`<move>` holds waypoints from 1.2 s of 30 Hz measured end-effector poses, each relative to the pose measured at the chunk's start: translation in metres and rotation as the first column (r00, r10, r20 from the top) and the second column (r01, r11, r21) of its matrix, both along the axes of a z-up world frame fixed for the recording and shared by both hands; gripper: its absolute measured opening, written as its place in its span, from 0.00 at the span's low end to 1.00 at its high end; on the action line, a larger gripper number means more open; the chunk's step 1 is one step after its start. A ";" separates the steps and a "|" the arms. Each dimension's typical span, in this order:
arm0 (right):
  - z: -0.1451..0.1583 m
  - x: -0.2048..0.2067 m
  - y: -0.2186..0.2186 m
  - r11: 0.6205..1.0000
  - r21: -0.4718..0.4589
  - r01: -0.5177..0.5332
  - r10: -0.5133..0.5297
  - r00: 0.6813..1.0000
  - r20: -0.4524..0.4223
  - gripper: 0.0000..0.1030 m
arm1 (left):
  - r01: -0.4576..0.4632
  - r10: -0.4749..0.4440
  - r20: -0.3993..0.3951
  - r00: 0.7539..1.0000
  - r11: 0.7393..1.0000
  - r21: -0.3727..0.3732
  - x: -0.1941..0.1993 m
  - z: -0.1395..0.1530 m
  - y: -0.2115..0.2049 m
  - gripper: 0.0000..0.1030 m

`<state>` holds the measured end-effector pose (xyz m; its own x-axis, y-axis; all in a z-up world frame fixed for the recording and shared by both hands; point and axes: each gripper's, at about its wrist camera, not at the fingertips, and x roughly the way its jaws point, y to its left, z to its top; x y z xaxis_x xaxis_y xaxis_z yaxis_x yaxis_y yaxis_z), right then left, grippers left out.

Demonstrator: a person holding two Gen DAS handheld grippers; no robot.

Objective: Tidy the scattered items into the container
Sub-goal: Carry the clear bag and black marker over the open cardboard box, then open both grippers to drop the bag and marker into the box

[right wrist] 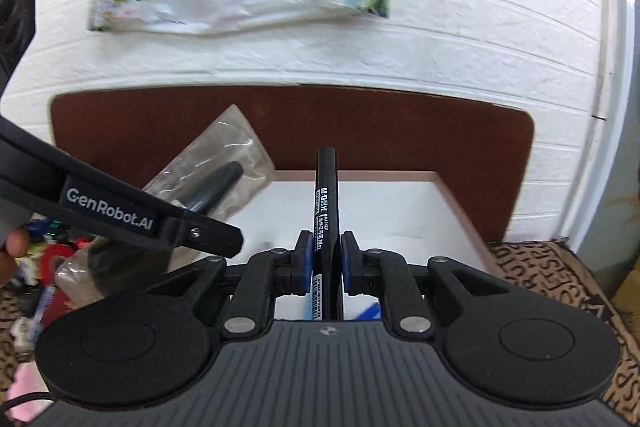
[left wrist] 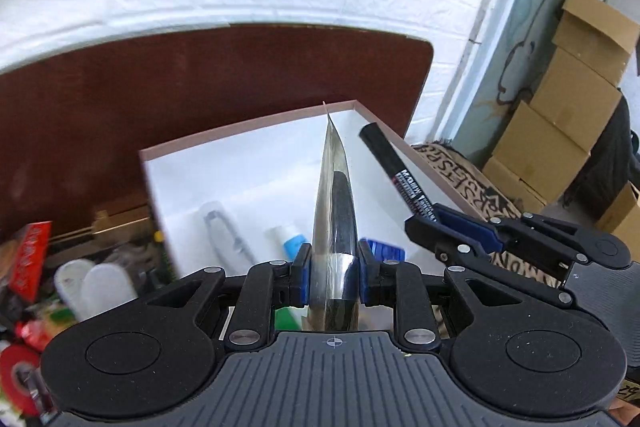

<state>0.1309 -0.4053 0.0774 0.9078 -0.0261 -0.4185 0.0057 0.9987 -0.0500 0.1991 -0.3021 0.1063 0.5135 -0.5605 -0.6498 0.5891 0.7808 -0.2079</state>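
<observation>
My left gripper (left wrist: pixel 334 269) is shut on a clear plastic packet (left wrist: pixel 335 195) with a dark object inside, held edge-on above the white box (left wrist: pixel 248 131). The packet also shows in the right wrist view (right wrist: pixel 224 163), left of centre. My right gripper (right wrist: pixel 325 259) is shut on a black marker (right wrist: pixel 327 203), upright over the box (right wrist: pixel 400 203); it shows in the left wrist view (left wrist: pixel 394 171) at the box's right rim, with the right gripper (left wrist: pixel 444 227) behind it. Inside the box lie a clear tube (left wrist: pixel 224 227), a small white and blue tube (left wrist: pixel 288 239) and a blue item (left wrist: pixel 384 249).
Loose items lie left of the box: a red packet (left wrist: pixel 30 255), white caps (left wrist: pixel 96 287), a red tape roll (left wrist: pixel 18 379). A brown board (left wrist: pixel 200 79) stands behind the box against a white brick wall. Cardboard boxes (left wrist: pixel 568 115) stack at the right. A patterned cloth (right wrist: pixel 560 267) covers the surface.
</observation>
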 end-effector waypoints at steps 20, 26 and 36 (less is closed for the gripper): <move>-0.052 0.091 -0.054 0.986 -0.118 0.118 -0.137 0.976 -0.170 0.69 | 0.010 -0.011 0.033 0.999 0.999 0.034 0.078 -0.057 -0.082 0.92; -0.047 0.067 -0.042 0.990 -0.108 0.085 -0.098 0.988 -0.123 0.93 | 0.041 -0.047 0.116 0.992 0.998 0.049 0.058 -0.048 -0.072 0.99; -0.043 0.052 -0.031 0.992 -0.106 0.062 -0.076 0.987 -0.139 0.99 | 0.016 -0.024 0.146 0.989 0.998 0.059 0.039 -0.042 -0.062 1.00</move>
